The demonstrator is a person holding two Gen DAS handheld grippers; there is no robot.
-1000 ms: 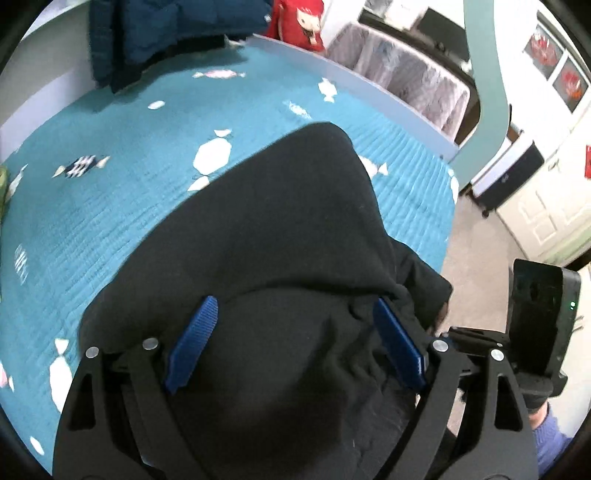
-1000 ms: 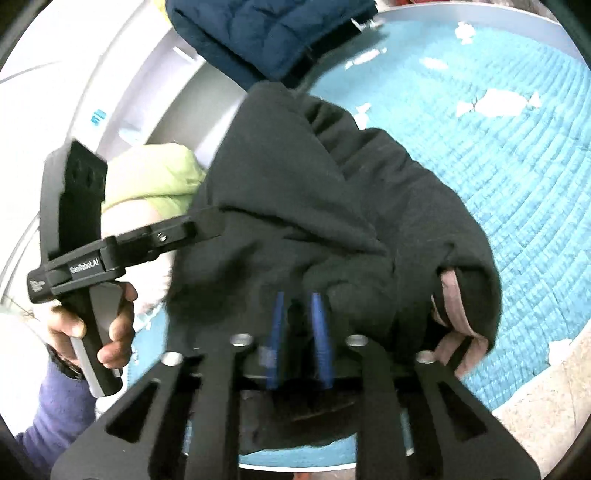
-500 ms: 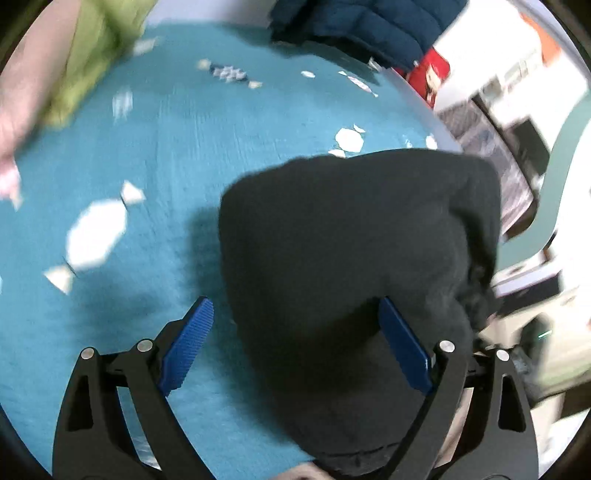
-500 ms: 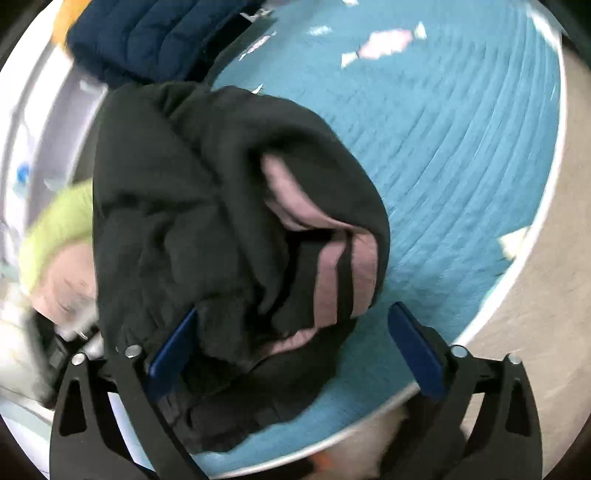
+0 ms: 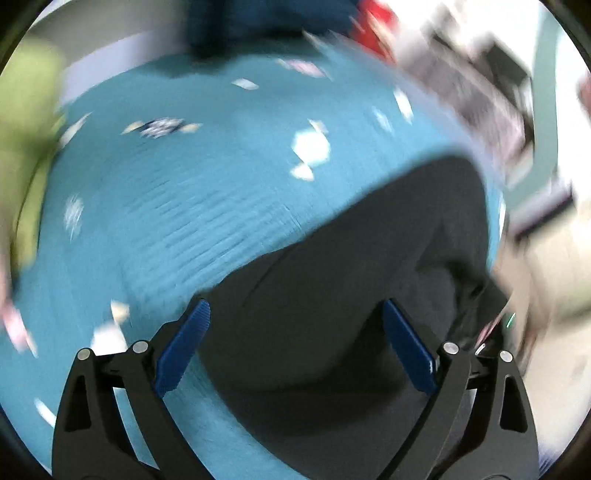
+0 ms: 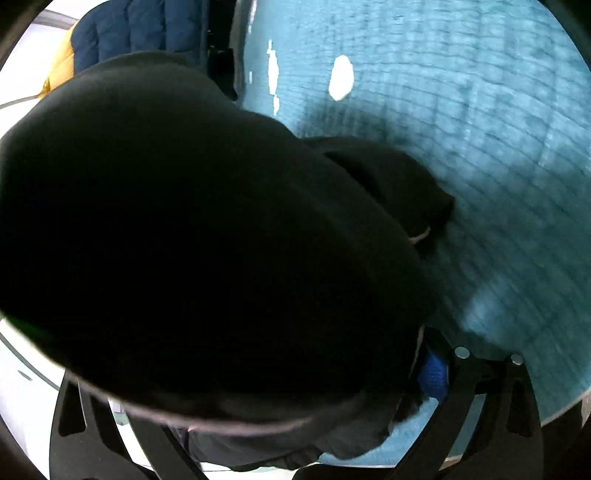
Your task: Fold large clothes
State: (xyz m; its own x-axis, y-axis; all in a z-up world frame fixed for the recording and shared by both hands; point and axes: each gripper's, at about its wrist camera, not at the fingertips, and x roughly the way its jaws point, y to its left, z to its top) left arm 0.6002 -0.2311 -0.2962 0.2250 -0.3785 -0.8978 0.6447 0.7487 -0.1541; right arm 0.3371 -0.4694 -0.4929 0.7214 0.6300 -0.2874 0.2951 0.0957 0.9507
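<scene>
A black garment (image 5: pixel 369 240) lies bunched on the teal bedspread (image 5: pixel 184 203) near the bed's right edge. My left gripper (image 5: pixel 295 310) hovers over its near part, jaws opening. The cloth lies below and between the blue pads (image 5: pixel 184 343), which do not press on it. In the right wrist view the same black garment (image 6: pixel 203 221) fills most of the picture, close to the lens. It covers the left finger of my right gripper (image 6: pixel 277 354). The right blue pad (image 6: pixel 432 369) shows beside the cloth, and the jaws stand wide open.
A navy quilted jacket (image 6: pixel 140 29) is heaped at the far side of the bed, with something yellow (image 6: pixel 61 62) beside it. A green garment (image 5: pixel 26 129) lies at the left. The bed's edge and the floor (image 5: pixel 546 258) are at the right.
My right gripper let go of the black garment, opened wide and sank toward the bed. The garment dropped onto the bedspread. The left gripper swung across over it and widened a little.
</scene>
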